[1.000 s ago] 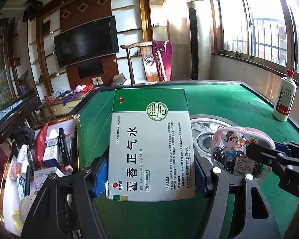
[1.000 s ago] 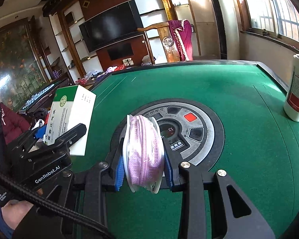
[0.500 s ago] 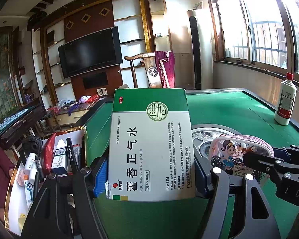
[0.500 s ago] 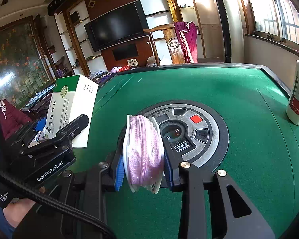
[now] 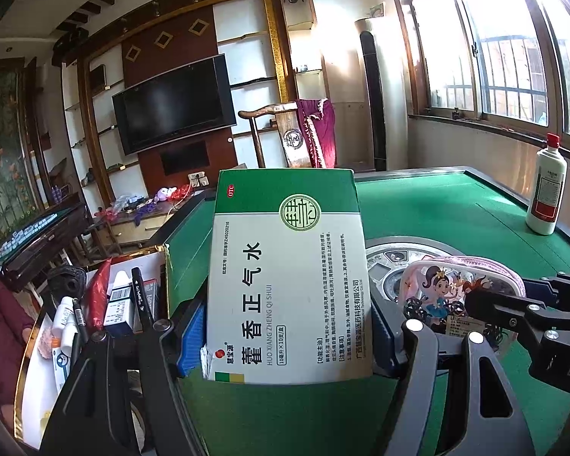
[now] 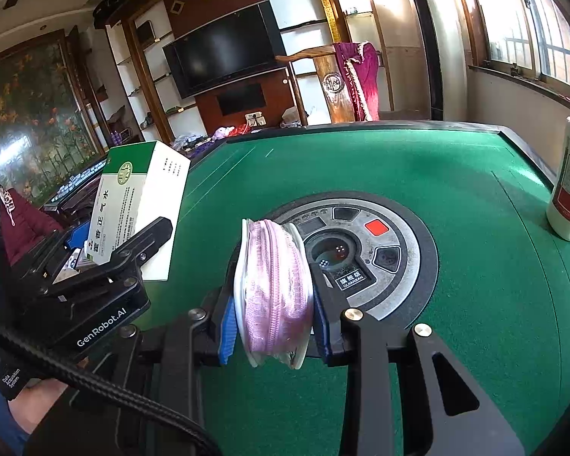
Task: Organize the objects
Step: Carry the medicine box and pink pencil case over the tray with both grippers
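Observation:
A green and white medicine box stands upright between the blue pads of my left gripper, which is shut on it above the green table. The same medicine box shows at the left of the right wrist view, held by the left gripper. My right gripper is shut on a small pink zip pouch, edge-on with the zipper facing me. That pouch, printed with a cartoon girl, appears at the right of the left wrist view.
A round grey control panel sits in the table's middle. A white bottle with a red cap stands at the right edge. Left of the table, a gold-rimmed box holds pens, tubes and small packets. A wooden chair stands beyond.
The left gripper has tilted up a little with the medicine box, so the room behind shows lower in its view. The right gripper and pouch have stayed put.

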A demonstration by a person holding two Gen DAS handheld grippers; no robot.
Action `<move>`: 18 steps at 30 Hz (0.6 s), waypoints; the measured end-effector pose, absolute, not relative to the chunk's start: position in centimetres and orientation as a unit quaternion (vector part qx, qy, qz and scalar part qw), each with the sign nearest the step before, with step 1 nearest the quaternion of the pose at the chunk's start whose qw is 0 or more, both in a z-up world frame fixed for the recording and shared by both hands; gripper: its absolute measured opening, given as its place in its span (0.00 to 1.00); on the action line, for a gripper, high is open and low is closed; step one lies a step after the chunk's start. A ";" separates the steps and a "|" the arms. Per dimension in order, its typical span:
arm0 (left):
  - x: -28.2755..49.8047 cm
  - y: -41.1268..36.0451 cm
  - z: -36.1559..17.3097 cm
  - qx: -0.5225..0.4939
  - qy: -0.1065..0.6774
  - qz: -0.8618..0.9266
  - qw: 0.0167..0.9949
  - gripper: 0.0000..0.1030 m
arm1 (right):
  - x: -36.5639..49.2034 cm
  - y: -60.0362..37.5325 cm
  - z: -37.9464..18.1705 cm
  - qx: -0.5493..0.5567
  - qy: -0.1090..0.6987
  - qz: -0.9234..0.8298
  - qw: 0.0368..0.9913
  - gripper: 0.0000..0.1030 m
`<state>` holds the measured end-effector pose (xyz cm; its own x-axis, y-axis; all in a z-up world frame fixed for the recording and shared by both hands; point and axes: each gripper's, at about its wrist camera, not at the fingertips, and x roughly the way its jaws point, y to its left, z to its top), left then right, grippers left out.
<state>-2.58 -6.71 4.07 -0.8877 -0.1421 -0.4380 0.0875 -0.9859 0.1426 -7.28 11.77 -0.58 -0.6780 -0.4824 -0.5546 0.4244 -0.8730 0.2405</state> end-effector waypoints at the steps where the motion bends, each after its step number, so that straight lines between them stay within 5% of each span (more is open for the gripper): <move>1: -2.5 -6.7 4.1 0.229 -0.060 -0.970 0.059 0.63 | -7.3 11.8 -0.6 0.316 -0.046 -0.915 0.248 0.29; 18: 1.5 -11.3 8.1 0.182 -0.003 -0.981 0.072 0.63 | -4.9 10.0 2.2 0.285 -0.069 -0.921 0.257 0.29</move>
